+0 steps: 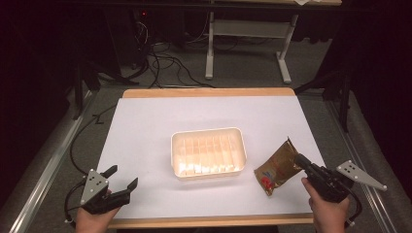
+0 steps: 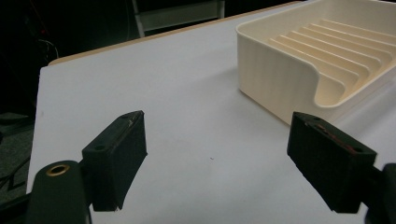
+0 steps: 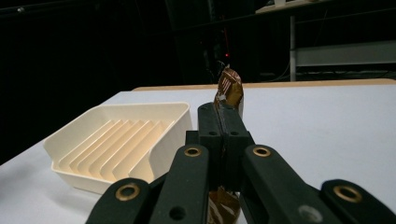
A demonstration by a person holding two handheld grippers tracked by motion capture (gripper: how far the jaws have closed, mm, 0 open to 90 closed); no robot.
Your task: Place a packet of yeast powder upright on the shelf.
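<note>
Packet (image 1: 278, 166) pinched tight in my right tool (image 1: 300, 162), I should carry it slowly over the tray (image 1: 208, 152), my left tool (image 1: 122, 178) spread wide.

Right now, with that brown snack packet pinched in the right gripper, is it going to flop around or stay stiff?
Probably floppy: the packet is thin creased foil, pinched at one edge by the right gripper, so its free end may sag or swing. It looks light for its size. The glossy film could slip if the grip loosens.
</note>
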